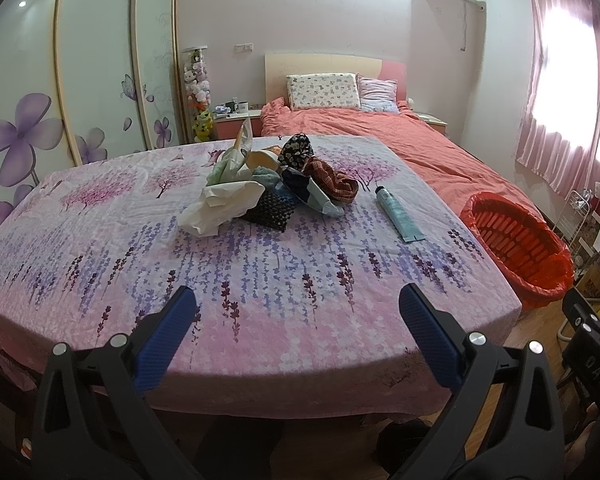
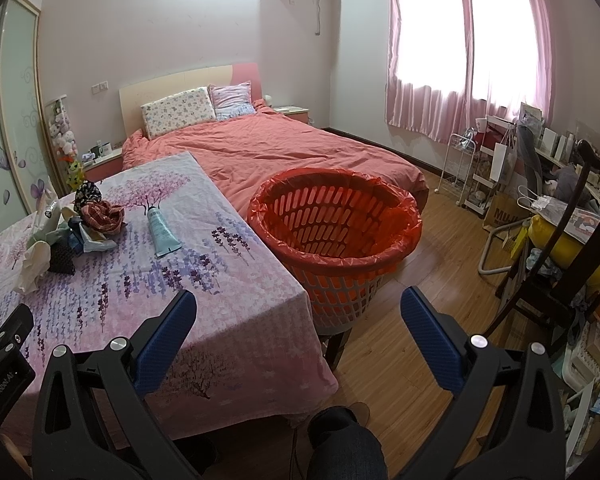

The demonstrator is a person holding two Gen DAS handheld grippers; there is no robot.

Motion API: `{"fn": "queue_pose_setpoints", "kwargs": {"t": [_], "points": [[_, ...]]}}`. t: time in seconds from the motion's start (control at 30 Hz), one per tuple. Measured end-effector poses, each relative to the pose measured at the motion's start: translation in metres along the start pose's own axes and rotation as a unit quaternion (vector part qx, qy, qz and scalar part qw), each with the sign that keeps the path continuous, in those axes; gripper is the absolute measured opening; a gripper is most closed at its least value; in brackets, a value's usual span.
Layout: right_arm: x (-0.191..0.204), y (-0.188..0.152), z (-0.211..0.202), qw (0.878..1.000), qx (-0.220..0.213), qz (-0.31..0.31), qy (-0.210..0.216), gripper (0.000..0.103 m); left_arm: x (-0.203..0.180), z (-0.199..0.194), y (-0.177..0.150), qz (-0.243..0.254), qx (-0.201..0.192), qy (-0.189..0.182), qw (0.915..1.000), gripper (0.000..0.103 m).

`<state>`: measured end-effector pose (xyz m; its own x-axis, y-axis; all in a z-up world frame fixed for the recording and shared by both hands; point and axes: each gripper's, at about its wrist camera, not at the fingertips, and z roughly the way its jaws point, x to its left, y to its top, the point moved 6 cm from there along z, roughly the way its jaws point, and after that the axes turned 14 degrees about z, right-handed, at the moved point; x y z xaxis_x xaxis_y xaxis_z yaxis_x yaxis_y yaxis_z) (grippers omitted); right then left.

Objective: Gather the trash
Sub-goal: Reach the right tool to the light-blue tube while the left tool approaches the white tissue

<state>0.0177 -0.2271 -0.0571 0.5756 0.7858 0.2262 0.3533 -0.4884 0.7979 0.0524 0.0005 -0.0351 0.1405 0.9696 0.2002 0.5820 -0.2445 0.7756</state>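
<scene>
Covering table: floral cloth [image 1: 260,280] | bed [image 2: 300,152] behind | wood floor [image 2: 440,280]

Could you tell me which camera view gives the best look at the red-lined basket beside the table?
The right wrist view: the basket sits near the centre, with its whole rim, red liner and slotted inside visible, and nothing visible inside. The left wrist view shows it only at the far right edge, distorted and partly cut off by the table.

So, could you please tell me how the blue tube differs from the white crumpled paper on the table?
The tube is pale blue, smooth and flat, while the crumpled paper is white and bunched up. The tube lies alone, apart from the pile; the paper leans against the other items. Both rest on the floral cloth, untouched by either gripper.
</scene>
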Motion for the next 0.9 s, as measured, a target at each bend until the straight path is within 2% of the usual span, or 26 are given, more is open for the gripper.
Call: {"fn": "queue_pose_setpoints", "kwargs": {"t": [0.37, 0.57, 0.9], "points": [[0.025, 0.007, 0.018, 1.0, -0.003, -0.023, 0.003, 0.101, 0.031, 0.025, 0.002, -0.015, 0.005, 0.027, 0.9995, 0.099], [0.04, 0.01, 0.035, 0.999, 0.006, -0.037, 0.009, 0.101, 0.058, 0.049, 0.001, -0.033, 0.02, 0.039, 0.9985, 0.099], [0.069, 0.011, 0.087, 0.995, 0.06, -0.06, 0.056, 0.099, 0.1, 0.092, 0.0, -0.036, 0.042, 0.064, 0.9964, 0.099]]}}
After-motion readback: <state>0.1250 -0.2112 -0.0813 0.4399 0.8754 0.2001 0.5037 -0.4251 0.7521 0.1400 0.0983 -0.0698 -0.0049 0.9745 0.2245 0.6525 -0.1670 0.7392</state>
